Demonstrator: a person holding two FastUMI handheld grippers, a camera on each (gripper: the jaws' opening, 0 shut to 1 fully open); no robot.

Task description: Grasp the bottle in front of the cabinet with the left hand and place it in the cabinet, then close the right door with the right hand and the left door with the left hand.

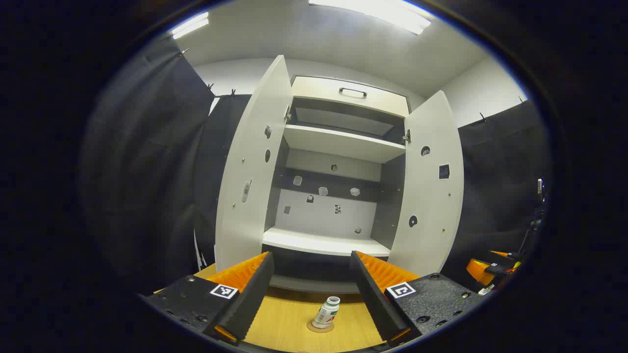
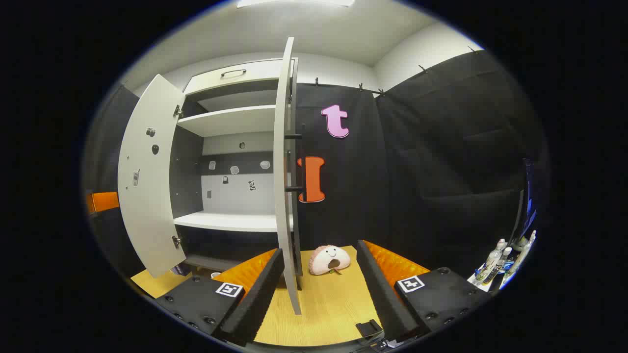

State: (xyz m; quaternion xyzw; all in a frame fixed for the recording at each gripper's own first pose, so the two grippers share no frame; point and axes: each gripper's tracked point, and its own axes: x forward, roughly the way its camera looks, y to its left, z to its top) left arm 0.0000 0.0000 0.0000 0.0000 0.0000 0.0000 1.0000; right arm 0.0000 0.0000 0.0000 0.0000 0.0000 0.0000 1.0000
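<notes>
A small white bottle (image 1: 327,312) with a green label stands on a round coaster on the wooden table, in front of the white cabinet (image 1: 338,142). Both cabinet doors stand wide open: the left door (image 1: 250,171) and the right door (image 1: 431,186). My left gripper (image 1: 314,299) is open, its fingers either side of the bottle and a little short of it, not touching. In the right gripper view the right door (image 2: 283,171) is seen edge-on, and my right gripper (image 2: 321,294) is open just behind its lower edge.
A round plush toy (image 2: 328,259) lies on the table (image 2: 328,304) right of the right door. Several bottles (image 2: 498,262) stand at the far right. The other gripper's orange part (image 1: 483,269) shows at the right in the left gripper view. Black cloth surrounds the booth.
</notes>
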